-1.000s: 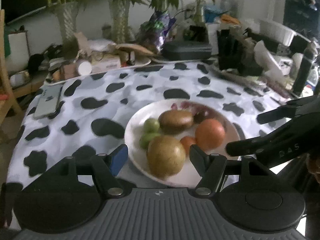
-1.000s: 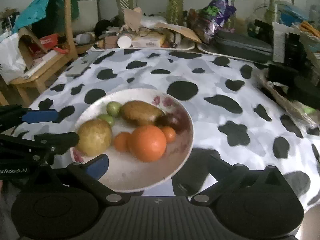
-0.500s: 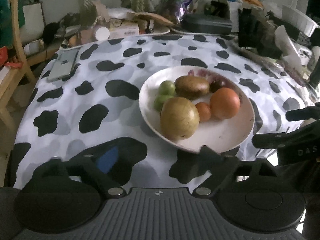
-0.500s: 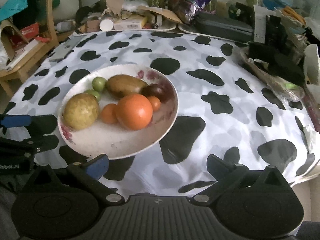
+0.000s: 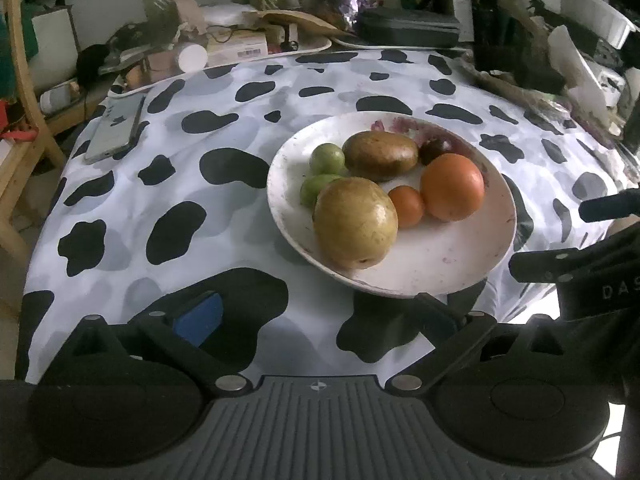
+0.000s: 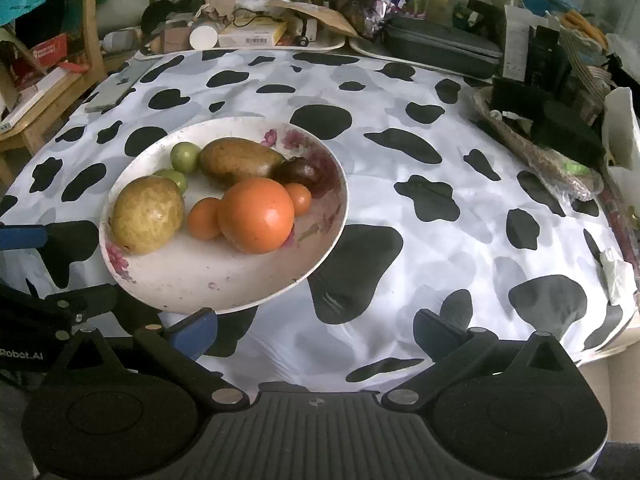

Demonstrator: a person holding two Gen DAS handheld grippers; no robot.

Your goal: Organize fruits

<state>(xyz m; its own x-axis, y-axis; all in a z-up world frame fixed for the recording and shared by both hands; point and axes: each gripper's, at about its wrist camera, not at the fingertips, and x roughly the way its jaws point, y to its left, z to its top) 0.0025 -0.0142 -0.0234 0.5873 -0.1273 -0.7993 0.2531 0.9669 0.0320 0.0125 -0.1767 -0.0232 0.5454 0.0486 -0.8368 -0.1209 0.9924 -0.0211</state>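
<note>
A white plate [image 5: 432, 264] [image 6: 208, 284] sits on the cow-print tablecloth [image 5: 168, 184] [image 6: 440, 240]. It holds a large orange [image 5: 452, 186] [image 6: 256, 214], a yellow-brown pear [image 5: 354, 222] [image 6: 146, 214], a brown oval fruit [image 5: 380, 150] [image 6: 238, 160], small oranges [image 5: 406, 206] [image 6: 204, 218], green fruits [image 5: 327, 159] [image 6: 185, 156] and a dark fruit [image 5: 436, 148] [image 6: 298, 172]. My left gripper [image 5: 316, 312] is open and empty, near the plate's front edge. My right gripper [image 6: 316, 328] is open and empty, right of the plate's front.
A phone [image 5: 114, 130] [image 6: 116, 90] lies at the table's far left. Boxes, a black case [image 5: 406, 32] [image 6: 440, 46], bags and plant vases crowd the far edge. Dark clutter lines the right side [image 6: 560, 120]. A wooden chair [image 5: 16, 80] stands at left.
Both grippers have pulled back and up from the plate; the plate and fruits now sit farther away. The fruits have not moved.
</note>
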